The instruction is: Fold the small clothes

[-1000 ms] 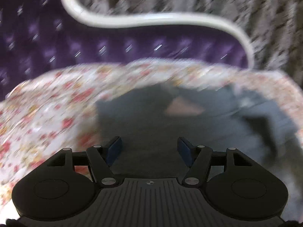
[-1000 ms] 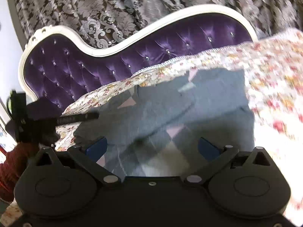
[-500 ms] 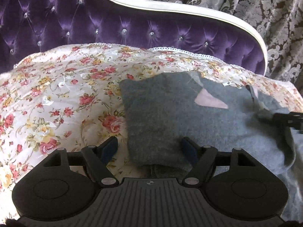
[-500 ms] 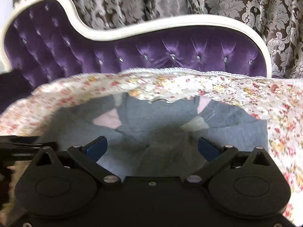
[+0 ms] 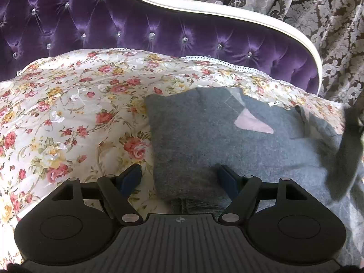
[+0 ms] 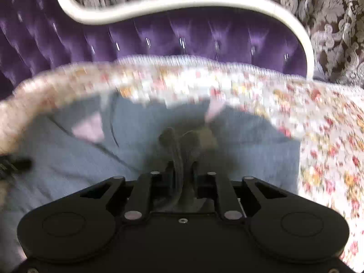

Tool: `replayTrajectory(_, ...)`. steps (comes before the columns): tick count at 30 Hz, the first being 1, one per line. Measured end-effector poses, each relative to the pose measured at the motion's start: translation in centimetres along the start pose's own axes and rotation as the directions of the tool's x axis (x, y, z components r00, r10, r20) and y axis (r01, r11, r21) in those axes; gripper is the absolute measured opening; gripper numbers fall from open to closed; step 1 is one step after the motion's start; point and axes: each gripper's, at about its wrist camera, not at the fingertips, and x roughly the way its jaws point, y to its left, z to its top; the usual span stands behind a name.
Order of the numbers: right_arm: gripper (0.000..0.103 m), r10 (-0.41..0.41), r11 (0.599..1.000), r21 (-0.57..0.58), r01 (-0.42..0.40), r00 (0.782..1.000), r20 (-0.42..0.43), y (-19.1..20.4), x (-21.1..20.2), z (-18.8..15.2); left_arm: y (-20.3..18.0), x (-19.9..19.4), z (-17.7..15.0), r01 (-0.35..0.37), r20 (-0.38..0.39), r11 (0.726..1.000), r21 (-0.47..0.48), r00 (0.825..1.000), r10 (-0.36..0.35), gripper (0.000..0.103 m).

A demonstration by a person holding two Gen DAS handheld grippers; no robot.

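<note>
Behind, purple tufted headboard (image 5: 159, 31); below, floral bedspread (image 5: 68, 113) bearing grey garment (image 5: 216, 141) flat, folded edge leftward; left gripper (image 5: 179, 177) spread wide over garment's near edge, unclenched; right gripper (image 6: 182, 170) pinched tight on bunched grey garment (image 6: 250, 141) fabric.

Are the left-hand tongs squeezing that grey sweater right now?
No. The left tongs stand wide open over the edge of the grey sweater, with neither pad pinching it.

Garments: one grey sweater (image 5: 227, 141). Grippers: two, the left gripper (image 5: 179, 178) and the right gripper (image 6: 182, 170). Bedding: one floral quilt (image 5: 75, 113).
</note>
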Motion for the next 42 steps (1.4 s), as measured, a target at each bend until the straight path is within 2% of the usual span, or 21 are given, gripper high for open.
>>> replayTrajectory(2, 0.021, 0.058, 0.998, 0.015, -0.060, 0.992, 0.110, -0.7, -2.5, 1.3, 0.1, -0.1, 0.0, 0.001, 0.002, 1.000, -0.006, 1.000, -0.001, 0.073)
replayTrajectory(3, 0.021, 0.087, 0.996, 0.021, -0.092, 0.981, 0.176, -1.0, -3.9, 1.7, 0.1, -0.1, 0.0, 0.001, 0.003, 1.000, -0.009, 1.000, 0.000, 0.073)
replayTrajectory(5, 0.021, 0.135, 0.988, 0.033, -0.154, 0.938, 0.319, -1.9, -6.8, 1.8, 0.1, -0.1, 0.0, -0.002, 0.005, 1.000, -0.013, 1.000, 0.002, 0.073)
replayTrajectory(6, 0.022, 0.133, 0.985, 0.049, -0.163, 0.920, 0.369, -2.5, -7.9, 1.3, 0.1, -0.1, 0.0, -0.004, 0.005, 1.000, -0.014, 1.000, 0.004, 0.073)
replayTrajectory(8, 0.025, 0.100, 0.984, 0.095, -0.149, 0.913, 0.395, -3.8, -8.2, -0.1, 0.1, -0.1, -0.1, -0.007, 0.006, 1.000, -0.012, 1.000, 0.007, 0.073)
replayTrajectory(9, 0.033, 0.088, 0.982, 0.125, -0.142, 0.929, 0.360, -4.8, -7.4, -1.1, 0.0, -0.2, -0.1, -0.007, 0.006, 1.000, -0.010, 1.000, 0.007, 0.073)
replayTrajectory(10, 0.040, 0.077, 0.978, 0.164, -0.129, 0.955, 0.288, -5.8, -6.1, -2.0, 0.1, -0.2, -0.1, -0.006, 0.006, 1.000, -0.010, 1.000, 0.007, 0.073)
replayTrajectory(11, 0.043, 0.061, 0.974, 0.203, -0.104, 0.976, 0.208, -6.7, -4.9, -3.1, 0.1, -0.2, -0.1, -0.005, 0.005, 1.000, -0.011, 1.000, 0.005, 0.073)
replayTrajectory(13, 0.044, 0.029, 0.966, 0.253, -0.052, 0.995, 0.094, -8.0, -3.2, -5.5, 0.2, -0.2, 0.0, -0.001, 0.004, 1.000, -0.019, 1.000, 0.001, 0.073)
replayTrajectory(15, 0.044, 0.002, 0.961, 0.275, -0.025, 0.996, 0.086, -8.6, -3.5, -7.0, 0.3, -0.2, 0.0, -0.001, 0.003, 1.000, -0.028, 1.000, 0.001, 0.073)
replayTrajectory(17, 0.047, -0.001, 0.953, 0.301, -0.034, 0.993, 0.116, -9.0, -4.1, -7.3, 0.2, -0.2, 0.0, -0.003, 0.003, 1.000, -0.029, 1.000, 0.003, 0.074)
replayTrajectory(19, 0.052, -0.001, 0.953, 0.299, -0.041, 0.990, 0.138, -8.9, -4.4, -6.6, 0.2, -0.2, -0.1, -0.003, 0.007, 1.000, -0.028, 1.000, 0.003, 0.074)
replayTrajectory(22, 0.052, 0.010, 0.962, 0.269, -0.048, 0.990, 0.142, -8.7, -3.7, -5.2, 0.2, -0.3, -0.1, 0.000, 0.009, 1.000, -0.029, 1.000, 0.000, 0.074)
replayTrajectory(29, 0.053, -0.008, 0.957, 0.290, -0.007, 0.999, 0.047, -8.8, 0.0, -4.5, 0.3, -0.4, 0.0, 0.007, 0.009, 0.999, -0.043, 1.000, -0.007, 0.074)
replayTrajectory(30, 0.052, -0.011, 0.958, 0.288, -0.001, 0.999, 0.042, -8.6, 0.1, -4.5, 0.2, -0.4, 0.0, 0.007, 0.010, 0.999, -0.046, 1.000, -0.006, 0.074)
replayTrajectory(32, 0.008, 0.011, 0.959, 0.283, -0.025, 0.999, 0.051, -8.2, -0.4, -4.3, 0.3, -0.4, 0.0, 0.008, 0.015, 0.999, -0.053, 1.000, -0.007, 0.074)
replayTrajectory(34, 0.010, 0.047, 0.964, 0.255, -0.071, 0.994, 0.100, -7.2, -1.8, -3.9, 0.3, -0.5, -0.1, 0.011, 0.018, 0.998, -0.057, 1.000, -0.010, 0.074)
replayTrajectory(37, 0.010, 0.028, 0.980, 0.189, -0.062, 0.984, 0.177, -6.1, -4.8, -3.8, 0.6, -0.6, -0.1, 0.020, 0.023, 0.996, -0.090, 1.000, -0.018, 0.074)
replayTrajectory(39, 0.010, -0.016, 0.979, 0.203, -0.013, 0.990, 0.139, -6.5, -5.2, -4.3, 0.7, -0.7, 0.0, 0.024, 0.027, 0.994, -0.110, 0.999, -0.022, 0.074)
replayTrajectory(41, 0.010, -0.071, 0.975, 0.215, 0.057, 0.996, 0.058, -7.5, -4.4, -5.1, 0.8, -0.7, 0.0, 0.028, 0.026, 0.993, -0.114, 0.999, -0.025, 0.074)
replayTrajectory(42, 0.014, -0.076, 0.972, 0.223, 0.069, 0.997, 0.023, -7.9, -3.9, -5.4, 0.8, -0.7, 0.0, 0.028, 0.026, 0.994, -0.110, 0.999, -0.025, 0.074)
